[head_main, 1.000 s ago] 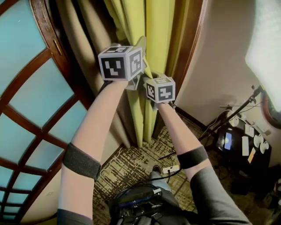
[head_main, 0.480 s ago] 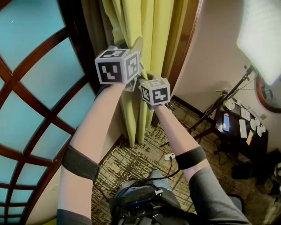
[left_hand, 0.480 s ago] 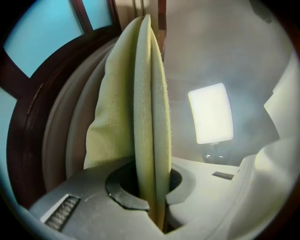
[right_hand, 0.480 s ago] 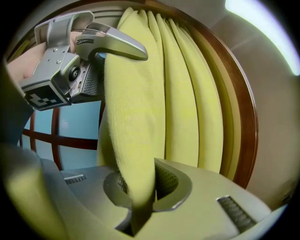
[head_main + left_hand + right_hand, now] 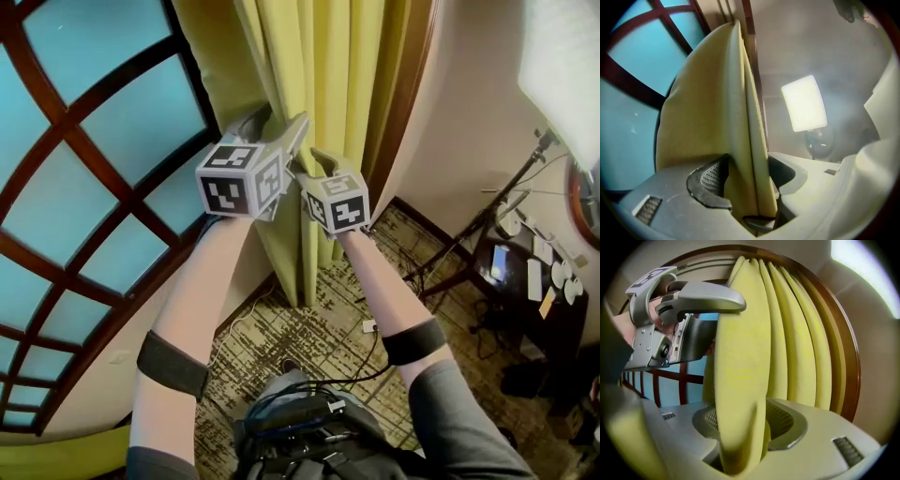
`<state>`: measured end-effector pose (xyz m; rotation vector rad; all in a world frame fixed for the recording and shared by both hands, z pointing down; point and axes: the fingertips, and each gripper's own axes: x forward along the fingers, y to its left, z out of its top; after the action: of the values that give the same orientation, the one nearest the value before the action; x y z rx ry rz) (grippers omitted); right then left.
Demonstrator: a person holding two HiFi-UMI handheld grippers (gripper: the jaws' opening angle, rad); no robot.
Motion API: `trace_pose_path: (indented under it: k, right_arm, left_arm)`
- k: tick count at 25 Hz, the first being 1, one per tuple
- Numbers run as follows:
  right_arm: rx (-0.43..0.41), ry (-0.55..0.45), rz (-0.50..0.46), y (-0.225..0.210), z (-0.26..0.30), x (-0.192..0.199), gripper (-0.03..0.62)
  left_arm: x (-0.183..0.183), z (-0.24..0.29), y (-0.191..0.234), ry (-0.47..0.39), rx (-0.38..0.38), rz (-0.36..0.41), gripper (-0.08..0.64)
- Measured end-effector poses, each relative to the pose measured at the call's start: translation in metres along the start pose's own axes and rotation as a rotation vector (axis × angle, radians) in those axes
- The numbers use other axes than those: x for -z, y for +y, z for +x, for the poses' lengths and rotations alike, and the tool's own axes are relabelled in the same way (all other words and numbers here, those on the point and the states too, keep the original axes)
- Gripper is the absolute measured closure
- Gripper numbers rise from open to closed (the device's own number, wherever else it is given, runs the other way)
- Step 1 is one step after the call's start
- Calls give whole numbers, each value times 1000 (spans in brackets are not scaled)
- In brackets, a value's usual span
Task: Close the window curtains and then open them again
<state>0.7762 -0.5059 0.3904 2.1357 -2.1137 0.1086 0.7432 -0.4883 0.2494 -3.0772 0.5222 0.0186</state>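
I read both claws as spread, and both have just been opening. The left claw point(image 5: 281, 127) sits level with a fold of the yellow curtain point(image 5: 323, 84) standing between its jaws. In the left gripper view a gap shows between the fabric and the ribbed pad point(image 5: 708, 176), so nothing is pinched. The right claw point(image 5: 317, 161) is just beside it and slightly lower. It straddles a neighbouring fold, with both pads visible clear of the cloth.

The curtain hangs gathered in tight pleats against the wooden frame point(image 5: 403, 94) at the right of the window point(image 5: 84, 141), leaving the blue panes uncovered. I judge this to be the release after drawing it open: the two claws work one above the other so the edge travels straight.
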Motion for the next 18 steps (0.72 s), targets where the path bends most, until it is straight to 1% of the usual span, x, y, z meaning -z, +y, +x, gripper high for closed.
trace_pose_path:
  k: [3, 5, 9, 12, 15, 18]
  right_arm:
    - [-45, -14, -9, 26, -24, 3, 344]
    - [-67, -17, -3, 40, -42, 9, 348]
    - [-85, -22, 40, 53, -73, 23, 357]
    - [-109, -20, 64, 68, -89, 36, 357]
    - [-148, 7, 72, 93, -100, 58, 359]
    - [-178, 36, 80, 116, -109, 76, 362]
  left_arm:
    - [20, -33, -13, 39, -41, 42, 311]
    - [37, -57, -20, 64, -76, 50, 311]
    - [67, -101, -29, 96, -144, 13, 311]
    - [87, -137, -34, 126, -196, 9, 313]
    - [110, -175, -36, 164, -247, 5, 313]
    - [127, -213, -34, 190, -293, -21, 313]
